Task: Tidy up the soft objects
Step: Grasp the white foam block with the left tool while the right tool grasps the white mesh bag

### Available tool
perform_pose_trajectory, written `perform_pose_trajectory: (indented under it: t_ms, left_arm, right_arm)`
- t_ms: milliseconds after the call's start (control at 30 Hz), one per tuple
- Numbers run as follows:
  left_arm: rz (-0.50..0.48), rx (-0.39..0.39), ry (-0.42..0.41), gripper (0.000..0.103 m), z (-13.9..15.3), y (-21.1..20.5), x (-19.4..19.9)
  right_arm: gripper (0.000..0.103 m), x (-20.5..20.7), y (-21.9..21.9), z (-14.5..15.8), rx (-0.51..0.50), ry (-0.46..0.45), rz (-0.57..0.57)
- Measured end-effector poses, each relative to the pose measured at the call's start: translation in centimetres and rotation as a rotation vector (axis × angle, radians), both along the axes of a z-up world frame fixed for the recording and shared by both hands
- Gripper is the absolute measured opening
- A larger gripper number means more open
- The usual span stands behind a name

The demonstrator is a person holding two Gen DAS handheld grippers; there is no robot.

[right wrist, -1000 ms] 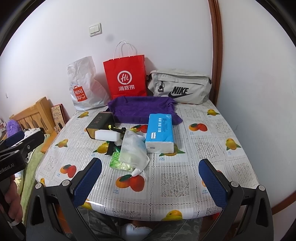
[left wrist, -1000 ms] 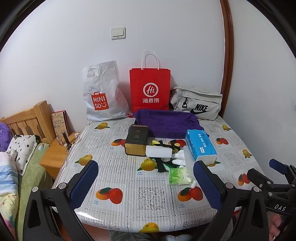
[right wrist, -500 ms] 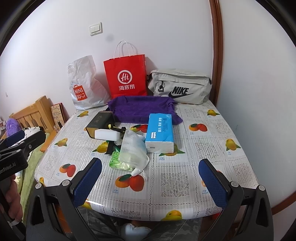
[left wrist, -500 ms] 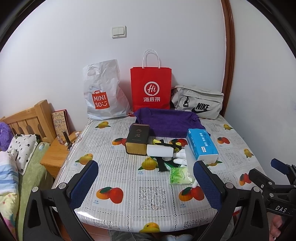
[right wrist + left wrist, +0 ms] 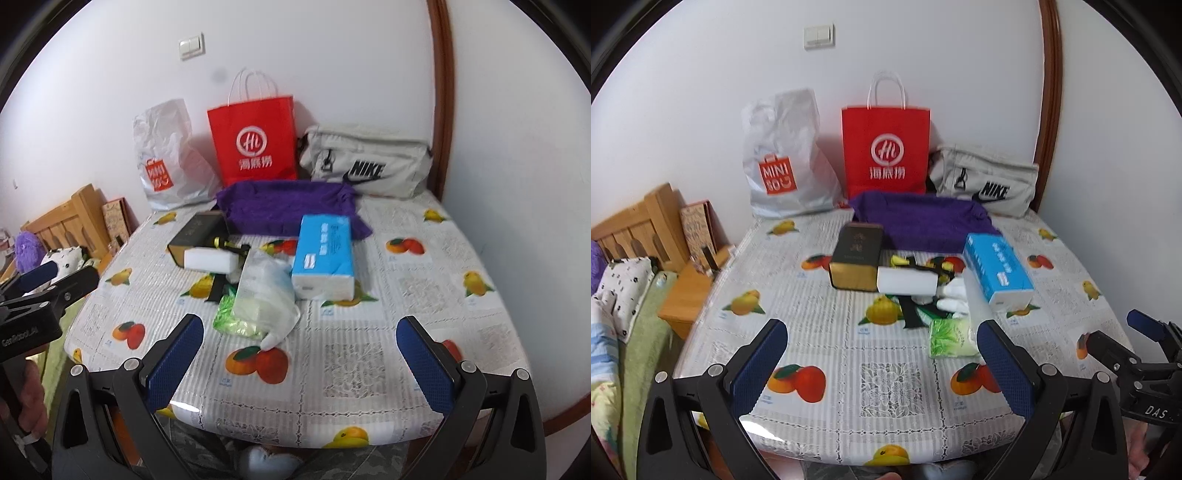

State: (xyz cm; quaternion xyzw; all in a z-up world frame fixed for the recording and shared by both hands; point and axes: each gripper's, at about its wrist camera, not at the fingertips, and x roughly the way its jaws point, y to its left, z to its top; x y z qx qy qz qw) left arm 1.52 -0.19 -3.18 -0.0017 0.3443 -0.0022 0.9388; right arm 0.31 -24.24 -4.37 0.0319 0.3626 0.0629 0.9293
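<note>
Both grippers hover over the near edge of the table (image 5: 820, 325), jaws spread wide and holding nothing: the left gripper (image 5: 882, 365) and the right gripper (image 5: 301, 360).

Taking the blue tissue pack (image 5: 323, 254) as the landmark: it lies near the table's middle. The purple towel (image 5: 288, 206) spreads just behind it, touching its far end. Left of it a clear plastic bag (image 5: 264, 291) lies over a green packet (image 5: 231, 317). Farther left are a white sponge block (image 5: 210, 260) and a dark box (image 5: 195, 234). Behind, against the wall, stand a red bag (image 5: 255, 144), a white bag (image 5: 166, 158) and a grey Nike bag (image 5: 369, 166).
</note>
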Motion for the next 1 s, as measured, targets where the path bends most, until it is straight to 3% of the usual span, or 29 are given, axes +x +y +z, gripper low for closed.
perform_pose_trajectory:
  t_ms: [700,900,1000]
  left_arm:
    - [-0.075,0.076,0.145,0.103,-8.2,-3.7,12.6]
    - [-0.036,0.158,0.171,0.103,-10.3,-4.8,15.4]
    - [-0.023,0.162,0.187,0.103,-11.0,-4.7,16.4]
  right_arm:
    - [0.103,7.0,-2.7,-8.6,0.061,0.157,-0.046]
    - [0.103,8.3,-3.1,-11.0,0.080,0.218,-0.036]
    - [0.103,8.6,-3.0,-11.7,0.069,0.224,-0.015]
